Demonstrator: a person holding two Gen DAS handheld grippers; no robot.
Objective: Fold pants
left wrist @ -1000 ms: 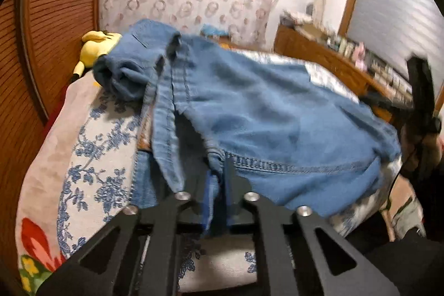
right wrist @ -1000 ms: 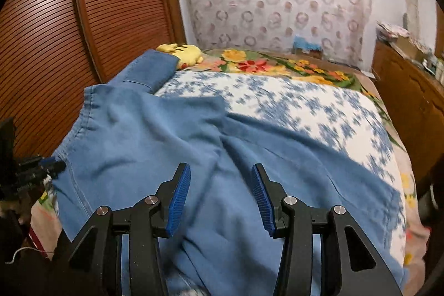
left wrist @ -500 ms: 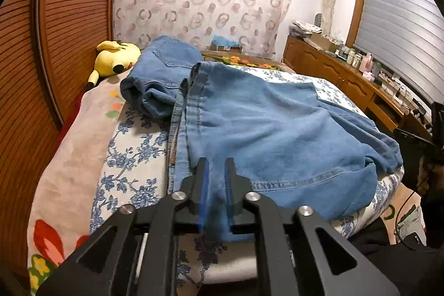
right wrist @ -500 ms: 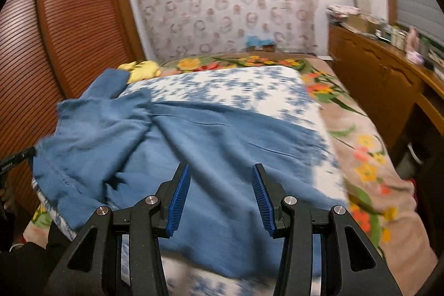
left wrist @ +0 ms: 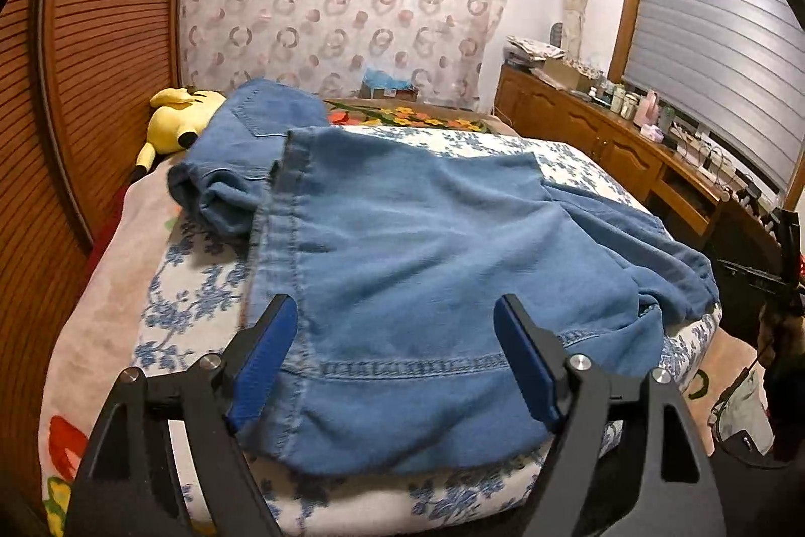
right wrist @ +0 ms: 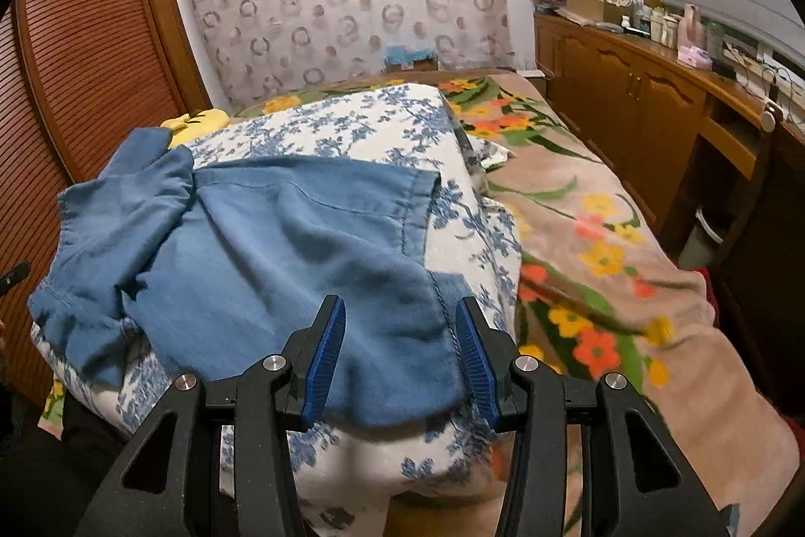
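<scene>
The bed (left wrist: pixel 126 235) is holding the blue pants (left wrist: pixel 427 245), lying flat on it. The left gripper (left wrist: pixel 395 351) is opening its jaws, letting go, above the near hem. The right gripper (right wrist: pixel 400 351) is hanging open over a corner.

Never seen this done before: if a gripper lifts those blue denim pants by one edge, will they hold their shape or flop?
Probably flop: the pants lie in soft wrinkles and drape over the bed's edge. The stitched hem looks thicker, likely easier to pinch. Bunched folds suggest some weight.
</scene>
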